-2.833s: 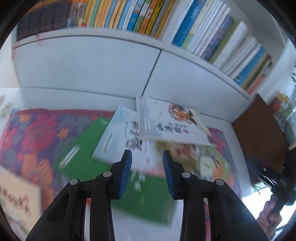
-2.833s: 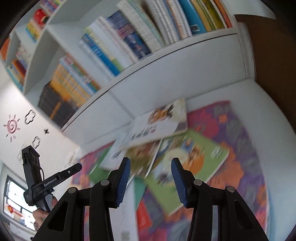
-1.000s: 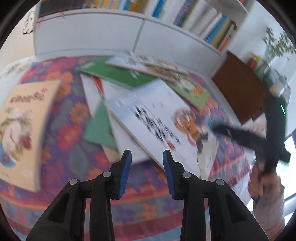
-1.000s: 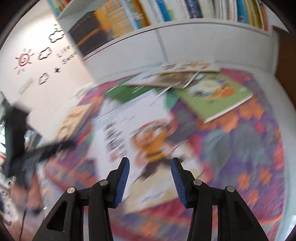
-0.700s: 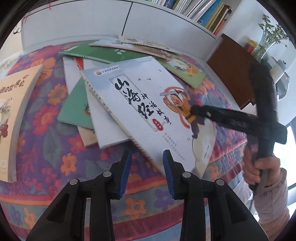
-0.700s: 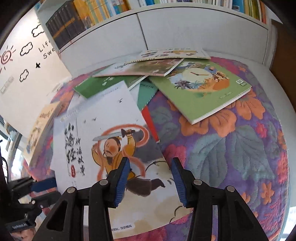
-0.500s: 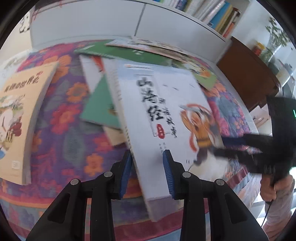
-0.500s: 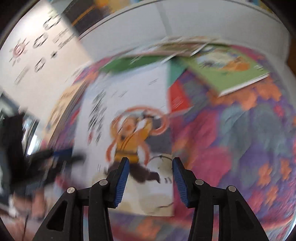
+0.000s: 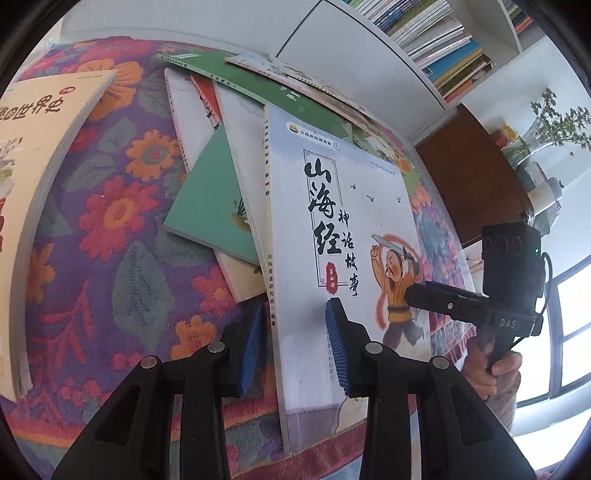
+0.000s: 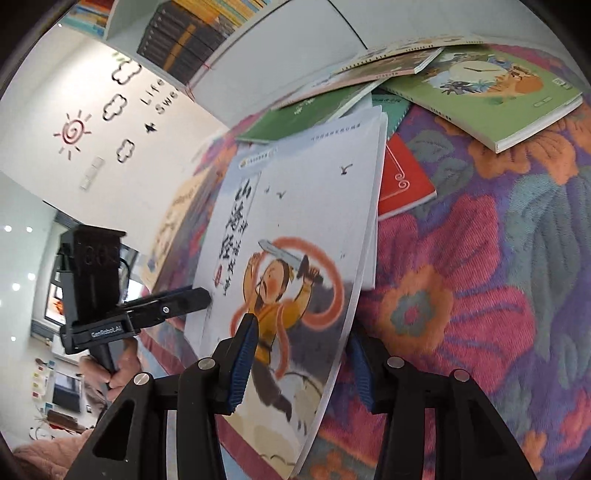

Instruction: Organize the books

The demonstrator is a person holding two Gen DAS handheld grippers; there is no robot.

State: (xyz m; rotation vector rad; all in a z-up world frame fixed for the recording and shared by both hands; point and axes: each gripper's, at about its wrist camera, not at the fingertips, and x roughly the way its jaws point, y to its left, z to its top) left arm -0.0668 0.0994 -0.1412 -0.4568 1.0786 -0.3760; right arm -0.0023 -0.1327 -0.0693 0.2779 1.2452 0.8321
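Now we have the white storybook (image 9: 343, 236) between both pairs of fingers: our left gripper (image 9: 295, 345) straddles its spine edge near the lower corner, blue pads on either face, and our right gripper (image 10: 301, 363) straddles the opposite page edge. Whether the pads press tight we cannot tell. Its far end rests on the scattered books (image 9: 218, 206) on the flowered cloth (image 9: 122, 236), below the white bookshelf (image 9: 424, 33). A green picture book (image 10: 491, 92) lies apart.
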